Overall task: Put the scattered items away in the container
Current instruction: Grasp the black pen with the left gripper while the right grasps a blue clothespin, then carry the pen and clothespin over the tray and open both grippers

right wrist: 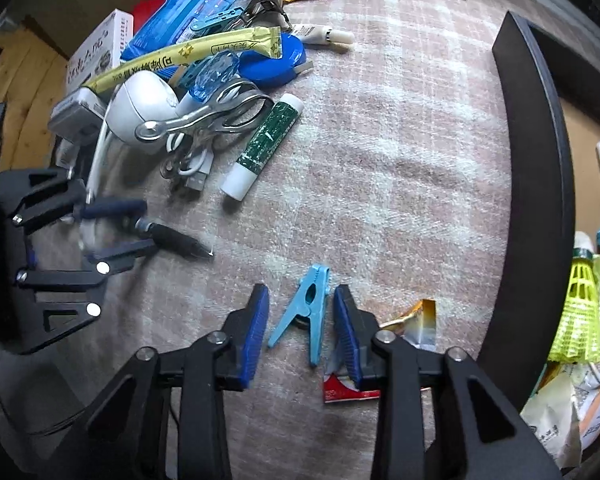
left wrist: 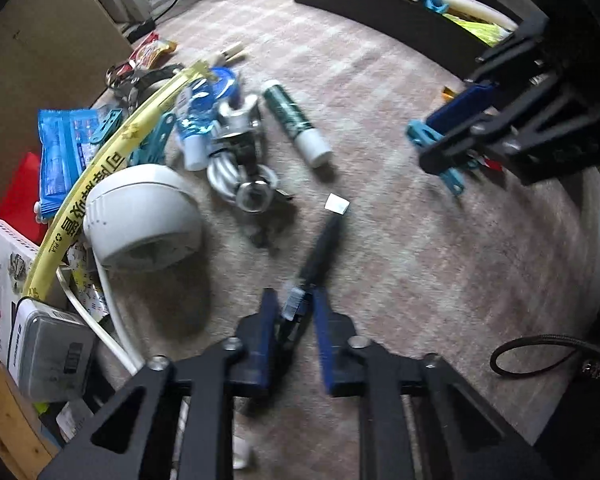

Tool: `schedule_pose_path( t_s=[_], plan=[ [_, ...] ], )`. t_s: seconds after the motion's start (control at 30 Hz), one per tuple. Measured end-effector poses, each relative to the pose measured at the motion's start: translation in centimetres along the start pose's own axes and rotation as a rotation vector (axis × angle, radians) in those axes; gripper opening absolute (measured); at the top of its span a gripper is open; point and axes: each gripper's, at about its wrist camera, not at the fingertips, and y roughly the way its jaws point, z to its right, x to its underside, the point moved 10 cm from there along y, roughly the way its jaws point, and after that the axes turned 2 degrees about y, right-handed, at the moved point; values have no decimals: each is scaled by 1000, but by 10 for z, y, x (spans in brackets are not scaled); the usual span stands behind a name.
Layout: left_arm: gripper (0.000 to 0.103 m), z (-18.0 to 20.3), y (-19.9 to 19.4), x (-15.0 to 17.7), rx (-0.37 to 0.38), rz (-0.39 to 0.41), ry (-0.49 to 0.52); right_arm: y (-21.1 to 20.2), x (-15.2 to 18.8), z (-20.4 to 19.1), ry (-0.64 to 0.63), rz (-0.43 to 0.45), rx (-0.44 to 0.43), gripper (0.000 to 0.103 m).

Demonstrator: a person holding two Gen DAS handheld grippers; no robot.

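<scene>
Container (right wrist: pixel 540 128) on plaid carpet (right wrist: pixel 380 140); left tongs (left wrist: pixel 296 308) clamp pen (left wrist: pixel 320 248), right tongs (right wrist: pixel 300 320) apart.

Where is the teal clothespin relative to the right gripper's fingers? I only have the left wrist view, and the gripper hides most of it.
Observer: The clothespin lies flat on the carpet between the open fingers of the right gripper, with a gap on each side.
Operator: Is anything else under those fingers?
Observer: Yes, a red packet pokes out from beneath the finger nearer the container.
Operator: What sits at the container's near end?
Observer: Pale crinkled packets, piled below a yellow shuttlecock.
</scene>
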Motion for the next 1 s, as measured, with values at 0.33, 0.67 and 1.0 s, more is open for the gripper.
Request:
schedule_pose_path(
  t_s=[0.33,0.67,1.0],
  plan=[
    [10,11,-11,3,0,18,-175,3,0,-2,-13,31,1,17],
    [10,25,-55,-39,32,112,-245,-46,-19,10,7,142,-28,17],
    [11,63,-56,-134,111,221,-220,-121,-36,106,164,258,3,17]
  ],
)
